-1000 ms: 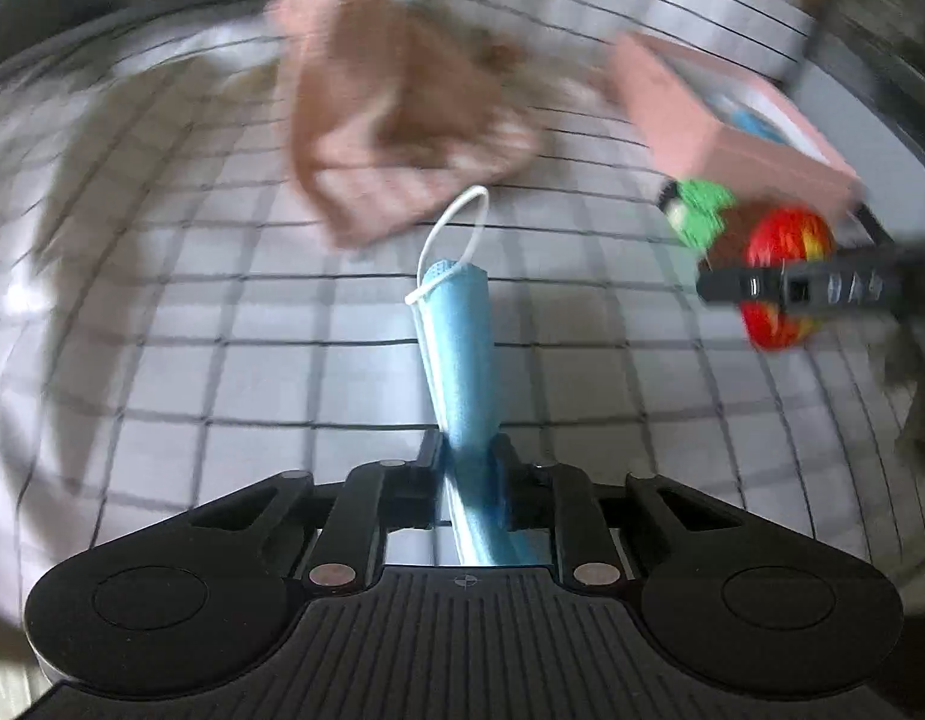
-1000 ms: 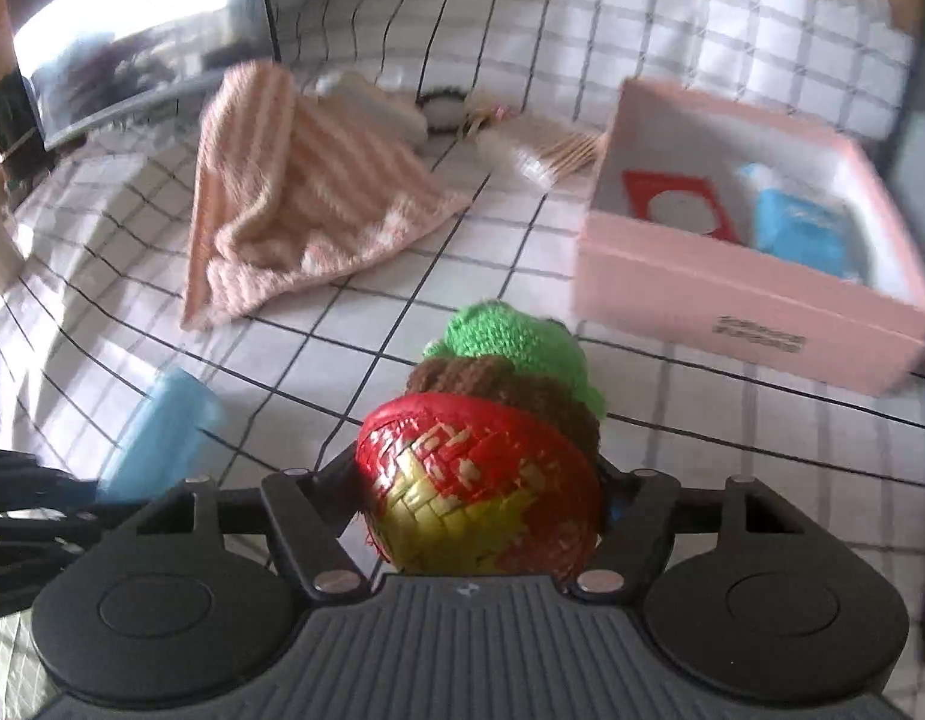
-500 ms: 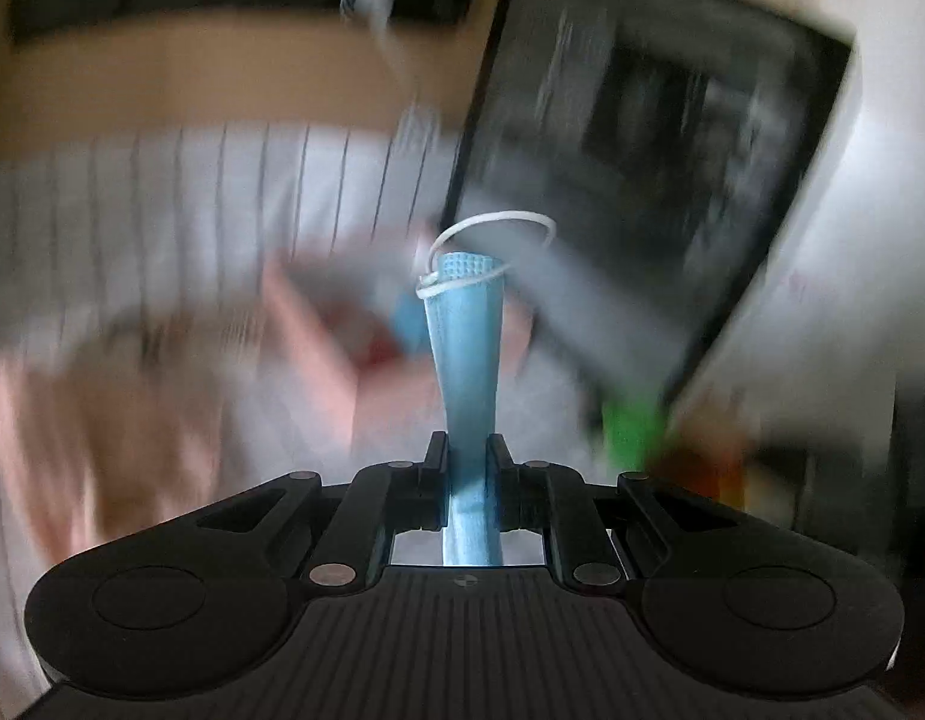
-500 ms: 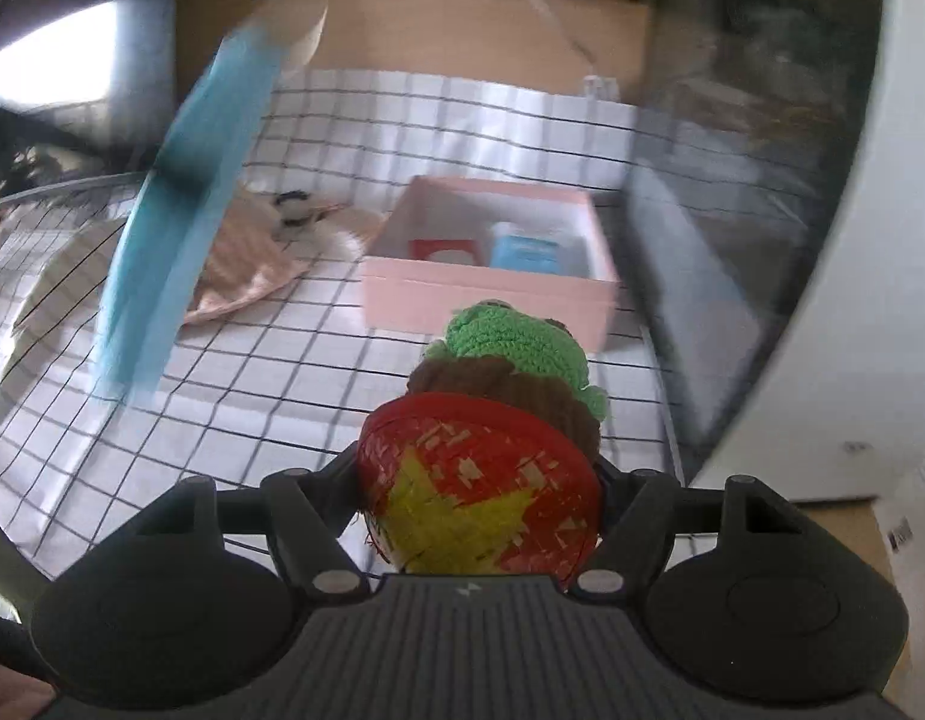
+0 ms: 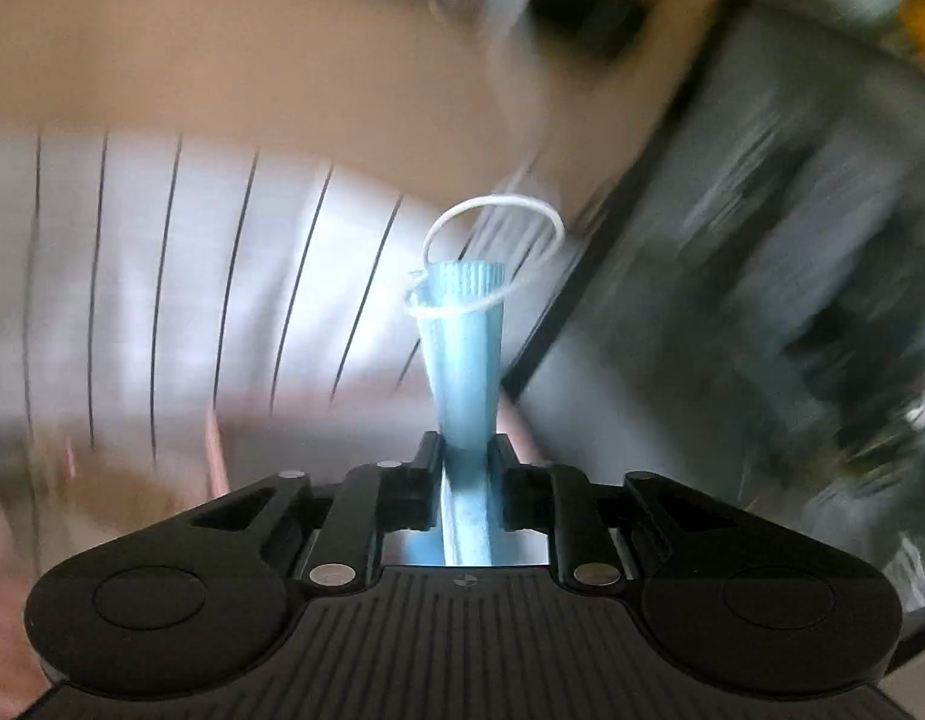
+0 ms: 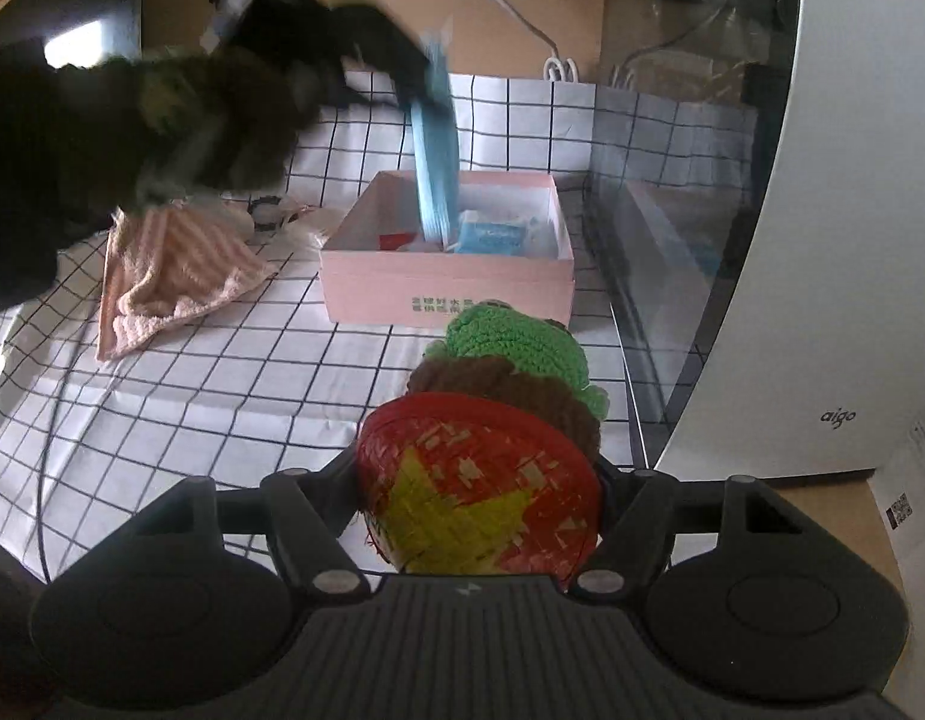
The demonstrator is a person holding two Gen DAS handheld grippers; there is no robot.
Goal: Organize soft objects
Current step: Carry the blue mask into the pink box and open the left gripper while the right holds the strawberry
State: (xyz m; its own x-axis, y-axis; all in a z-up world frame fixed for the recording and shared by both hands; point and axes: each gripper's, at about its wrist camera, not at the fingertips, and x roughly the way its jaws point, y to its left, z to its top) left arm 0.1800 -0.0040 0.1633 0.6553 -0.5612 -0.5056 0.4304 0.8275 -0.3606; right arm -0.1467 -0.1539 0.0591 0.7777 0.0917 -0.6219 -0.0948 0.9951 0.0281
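A white cloth with black grid lines point(image 6: 234, 372) covers the table; a light brown wooden wall point(image 6: 522, 18) stands behind it.

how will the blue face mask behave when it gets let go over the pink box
The face mask hangs limp and folded from the left tool, whose jaws are opening, so it is probably floppy and light. It will likely flutter down rather than drop straight, though it hangs over the pink box. Its ear loop might snag on a finger.
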